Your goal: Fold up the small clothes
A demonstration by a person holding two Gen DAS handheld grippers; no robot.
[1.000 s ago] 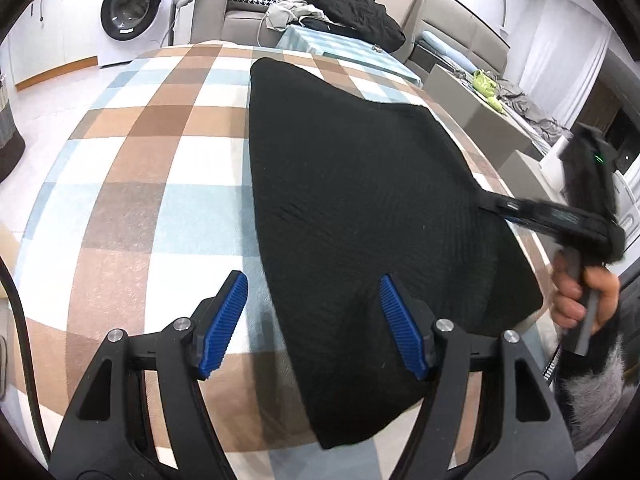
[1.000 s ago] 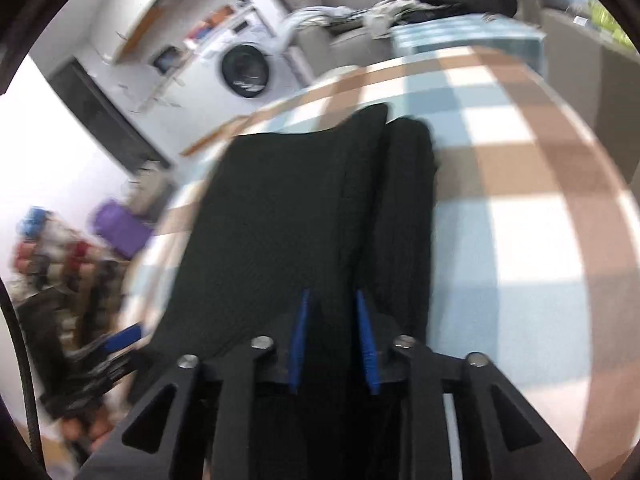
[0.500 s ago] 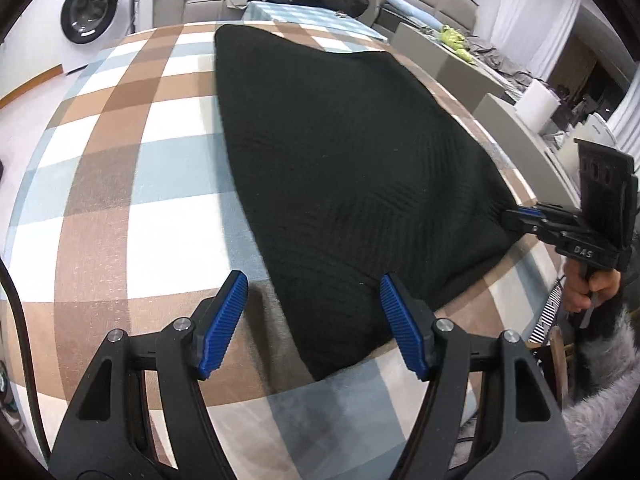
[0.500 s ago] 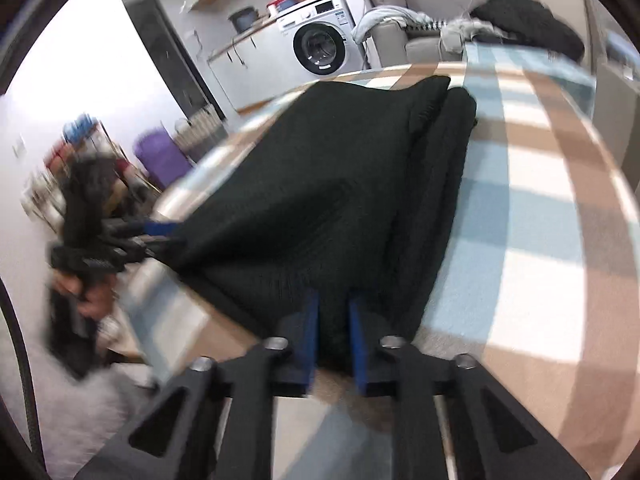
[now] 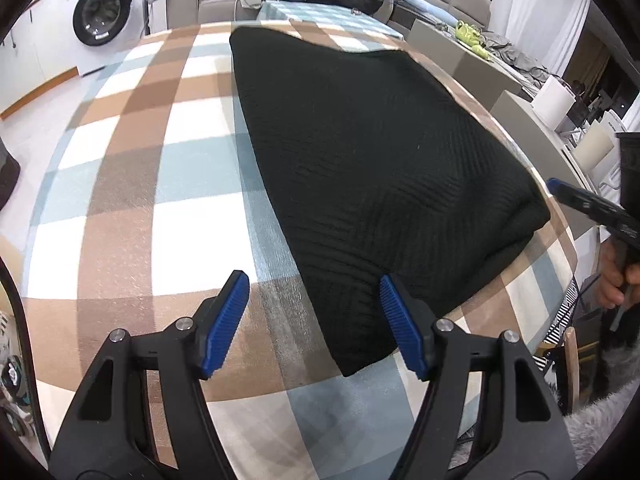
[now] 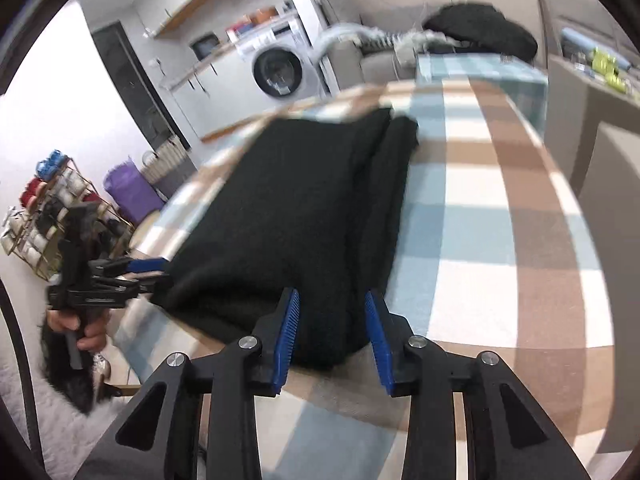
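Fabric lies folded on the table; both tools, left tool and right tool, stand spread, the right having just opened, so its near edge may slip unfolded.

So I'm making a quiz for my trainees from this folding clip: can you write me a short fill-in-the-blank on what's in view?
1. The folded garment lying on the table is ____ in colour.
2. The tablecloth has a ____ pattern of brown, blue and white.
3. The pads of the left claw are coloured ____.
4. The appliance with the round door beyond the table is a ____ machine.

Missing words: black; checked; blue; washing
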